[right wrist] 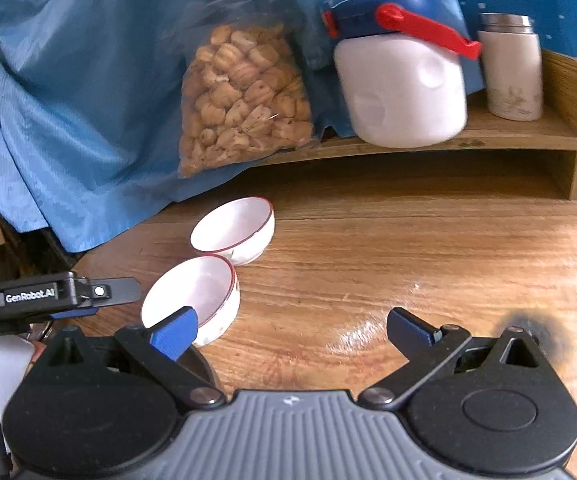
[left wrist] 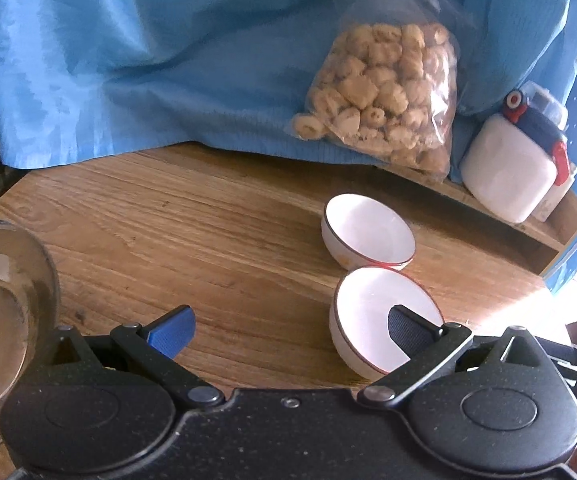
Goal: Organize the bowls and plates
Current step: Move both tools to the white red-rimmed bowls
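Wooden tabletop [right wrist: 408, 248] with visible grain, carrying all task items; a raised wooden shelf [right wrist: 528, 132] runs along its far edge. Crumpled blue cloth [left wrist: 148, 60] drapes over the back of the table and part of the shelf. Clear plastic bag of pale, chunky snacks [left wrist: 384, 92] leans against the cloth at the shelf edge. White plastic jug with a blue lid and red handle [right wrist: 400, 84] stands on the shelf, just beside a white cylindrical flask with a steel cap [right wrist: 512, 72]. Inverted clear glass vessel [left wrist: 4, 312] sits at the left margin of the left wrist view.

Two small white bowls with thin red rims stand upright on the tabletop, touching or nearly so — the far bowl [left wrist: 368, 236] nearer the cloth, the near bowl [left wrist: 380, 320] toward the grippers.

Left gripper [left wrist: 288, 320]: jaws spread wide and holding nothing, with its right finger overlapping the near bowl's interior in the view; contact cannot be judged.

Right gripper [right wrist: 292, 332]: jaws wide, empty — its left blue finger pad [right wrist: 174, 336] lies in front of the near bowl's rim, the other over bare wood.
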Action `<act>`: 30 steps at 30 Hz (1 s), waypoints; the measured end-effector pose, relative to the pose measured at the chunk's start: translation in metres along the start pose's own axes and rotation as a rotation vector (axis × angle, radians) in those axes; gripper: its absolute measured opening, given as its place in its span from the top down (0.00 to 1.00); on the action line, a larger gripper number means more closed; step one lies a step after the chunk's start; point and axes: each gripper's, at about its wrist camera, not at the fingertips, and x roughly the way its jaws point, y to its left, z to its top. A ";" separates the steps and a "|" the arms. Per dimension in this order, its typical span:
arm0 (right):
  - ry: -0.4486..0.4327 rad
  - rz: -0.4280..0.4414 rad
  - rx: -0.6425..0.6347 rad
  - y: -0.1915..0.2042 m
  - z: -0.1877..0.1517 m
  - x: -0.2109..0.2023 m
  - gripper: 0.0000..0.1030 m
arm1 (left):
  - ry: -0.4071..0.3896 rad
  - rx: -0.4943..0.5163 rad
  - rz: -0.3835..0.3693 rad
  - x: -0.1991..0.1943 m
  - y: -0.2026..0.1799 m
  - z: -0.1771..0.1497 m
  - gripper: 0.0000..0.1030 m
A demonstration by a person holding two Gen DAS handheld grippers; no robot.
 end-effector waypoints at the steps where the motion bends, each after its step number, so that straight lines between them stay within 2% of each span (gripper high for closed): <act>1: 0.005 0.008 -0.008 0.001 0.002 0.003 0.01 | 0.001 0.000 0.001 0.001 0.001 0.000 0.01; 6: 0.018 0.055 -0.025 0.007 0.010 0.014 0.06 | -0.034 0.028 0.031 0.002 0.000 0.001 0.01; 12: 0.047 0.082 -0.052 0.015 0.014 0.030 0.10 | -0.004 0.041 0.025 0.012 0.000 0.002 0.01; 15: 0.061 0.089 -0.061 0.017 0.014 0.035 0.15 | 0.000 0.047 0.036 0.015 -0.001 0.002 0.01; 19: 0.070 0.132 -0.044 0.016 0.014 0.040 0.29 | -0.004 0.065 0.055 0.016 -0.004 0.002 0.01; 22: 0.077 0.144 -0.034 0.016 0.014 0.043 0.35 | -0.005 0.084 0.061 0.016 -0.006 0.002 0.01; 30: 0.086 0.154 -0.026 0.019 0.013 0.047 0.42 | 0.009 0.084 0.054 0.019 -0.007 0.003 0.01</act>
